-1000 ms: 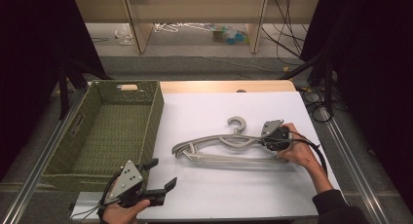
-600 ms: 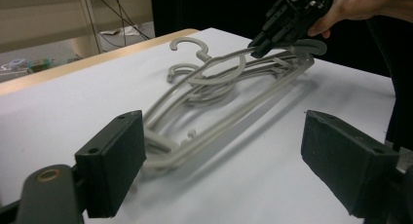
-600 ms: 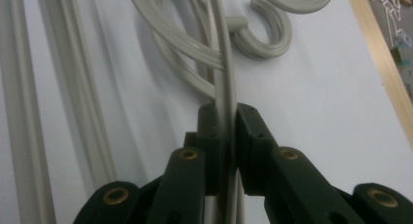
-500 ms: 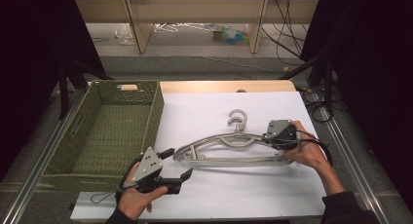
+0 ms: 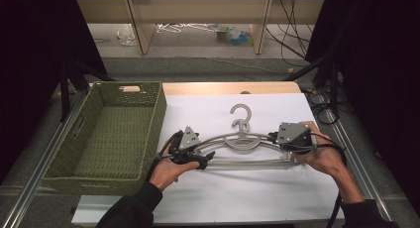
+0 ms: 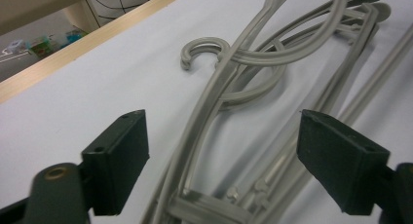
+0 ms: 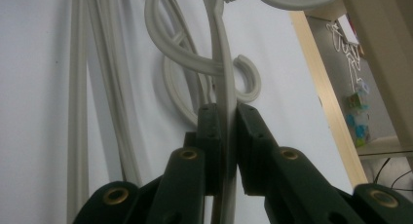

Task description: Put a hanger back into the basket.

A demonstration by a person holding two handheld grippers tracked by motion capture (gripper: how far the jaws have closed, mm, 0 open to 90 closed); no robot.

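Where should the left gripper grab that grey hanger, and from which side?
Judging by its pose, on the thin left shoulder bar of the hanger, coming along the table from its left end. The left gripper, jaws just closing, already straddles that bar; the right gripper clamps the other shoulder.

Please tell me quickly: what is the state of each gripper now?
Left gripper: open, jaws just closing a little, astride the hanger end, not pressing it.
Right gripper: shut on the hanger's arm.
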